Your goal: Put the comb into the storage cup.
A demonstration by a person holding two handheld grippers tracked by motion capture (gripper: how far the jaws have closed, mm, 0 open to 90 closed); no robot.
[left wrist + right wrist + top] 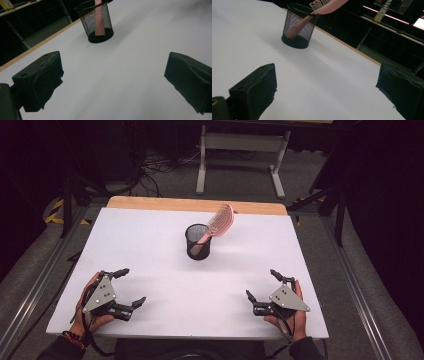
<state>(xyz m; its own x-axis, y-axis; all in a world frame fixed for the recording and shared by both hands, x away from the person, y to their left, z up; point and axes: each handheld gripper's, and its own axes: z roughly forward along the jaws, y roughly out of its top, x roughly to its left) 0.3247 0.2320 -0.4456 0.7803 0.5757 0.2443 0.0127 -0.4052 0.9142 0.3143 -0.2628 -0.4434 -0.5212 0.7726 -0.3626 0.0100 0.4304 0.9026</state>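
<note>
A black mesh cup (pixel 198 241) stands upright near the middle of the white table (pixel 150 230). A pink hairbrush (pixel 218 223) leans in it, handle down, head tilted out to the right. The cup (pixel 96 21) and the brush handle (pixel 99 21) appear far ahead in the left gripper view. The cup (pixel 298 26) with the brush (pixel 325 6) sits ahead in the right gripper view. My left gripper (pixel 131 287) rests open at the near left, holding nothing. My right gripper (pixel 262 284) rests open at the near right, also holding nothing.
A wooden strip (pixel 197 205) runs along the table's far edge. Beyond it stands a grey table frame (pixel 240 155) with cables on the floor. Metal rails (pixel 45 280) flank the table. A bottle (pixel 382 11) stands on a far desk.
</note>
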